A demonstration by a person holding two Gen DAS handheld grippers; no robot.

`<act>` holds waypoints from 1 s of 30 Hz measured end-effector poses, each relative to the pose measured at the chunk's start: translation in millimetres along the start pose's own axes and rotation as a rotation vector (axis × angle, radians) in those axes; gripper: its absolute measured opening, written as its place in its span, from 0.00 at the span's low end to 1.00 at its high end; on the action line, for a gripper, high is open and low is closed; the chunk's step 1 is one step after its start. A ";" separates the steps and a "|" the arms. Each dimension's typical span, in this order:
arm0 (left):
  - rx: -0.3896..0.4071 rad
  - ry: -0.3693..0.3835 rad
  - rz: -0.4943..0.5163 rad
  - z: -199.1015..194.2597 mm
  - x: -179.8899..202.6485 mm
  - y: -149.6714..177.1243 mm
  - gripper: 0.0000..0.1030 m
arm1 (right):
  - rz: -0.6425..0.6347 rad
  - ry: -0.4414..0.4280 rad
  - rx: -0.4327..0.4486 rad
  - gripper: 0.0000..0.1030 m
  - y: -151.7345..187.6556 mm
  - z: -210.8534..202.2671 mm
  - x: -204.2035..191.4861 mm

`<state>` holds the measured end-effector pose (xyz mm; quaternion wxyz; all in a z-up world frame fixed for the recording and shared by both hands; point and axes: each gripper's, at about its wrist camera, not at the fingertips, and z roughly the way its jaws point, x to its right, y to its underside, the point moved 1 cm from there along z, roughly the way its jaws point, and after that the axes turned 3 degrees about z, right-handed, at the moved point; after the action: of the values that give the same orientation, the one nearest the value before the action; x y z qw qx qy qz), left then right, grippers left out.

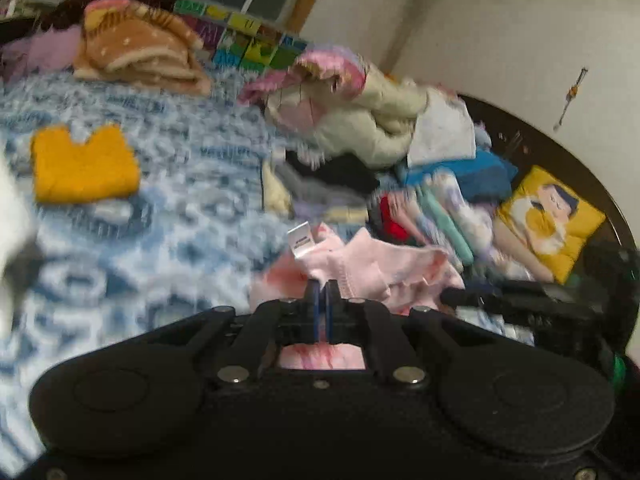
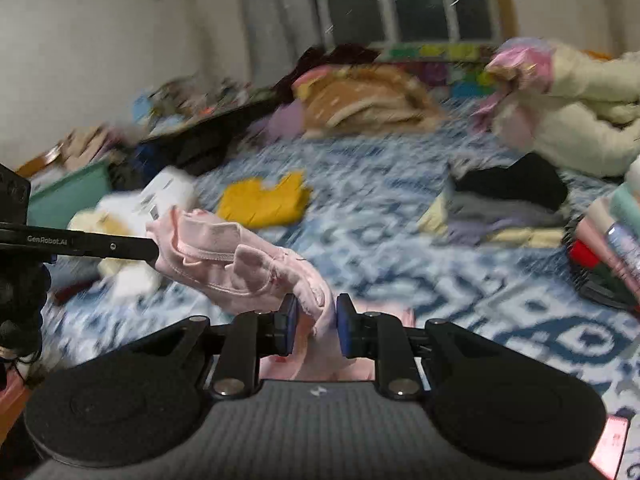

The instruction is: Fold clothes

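Note:
A small pink garment (image 1: 360,268) with a white label hangs between both grippers above the blue-and-white patterned bed (image 1: 160,216). My left gripper (image 1: 321,292) is shut on one edge of it. In the right wrist view the pink garment (image 2: 240,264) stretches from the left gripper's fingers (image 2: 132,250) at the left to my right gripper (image 2: 316,320). The right jaws stand a little apart with pink cloth hanging between the pads; whether they pinch it is unclear.
A folded yellow garment (image 1: 84,168) lies on the bed (image 2: 400,240). A heap of cream and pink clothes (image 1: 360,116), stacked folded clothes (image 1: 432,216) and a yellow cartoon cushion (image 1: 548,220) lie to the right. A brown blanket (image 1: 140,52) lies at the far side.

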<state>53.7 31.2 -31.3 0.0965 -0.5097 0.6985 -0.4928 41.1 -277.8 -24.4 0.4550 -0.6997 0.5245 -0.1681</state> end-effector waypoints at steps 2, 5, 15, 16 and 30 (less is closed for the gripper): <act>-0.060 -0.033 -0.031 -1.7 -3.3 26.6 0.03 | -0.042 -0.004 -0.075 0.22 18.6 6.5 -7.9; -0.113 -0.113 -0.132 -2.4 -16.8 56.2 0.70 | -0.078 0.011 -0.169 0.22 47.6 18.2 -14.2; -0.144 -0.113 -0.252 7.5 -34.8 71.6 0.79 | -0.098 0.087 -0.183 0.35 80.5 24.6 -28.9; -0.159 -0.112 -0.225 15.9 -30.0 72.5 0.79 | -0.115 0.102 -0.175 0.45 82.9 24.7 -29.2; -0.251 -0.193 -0.094 85.8 -12.5 87.6 0.13 | -0.672 0.295 -0.166 0.34 124.5 73.4 -54.8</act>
<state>60.1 -9.9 -147.3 0.0757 -0.5950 0.7175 -0.3541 -0.5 -199.8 -151.3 0.2360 -0.8355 0.3373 -0.3639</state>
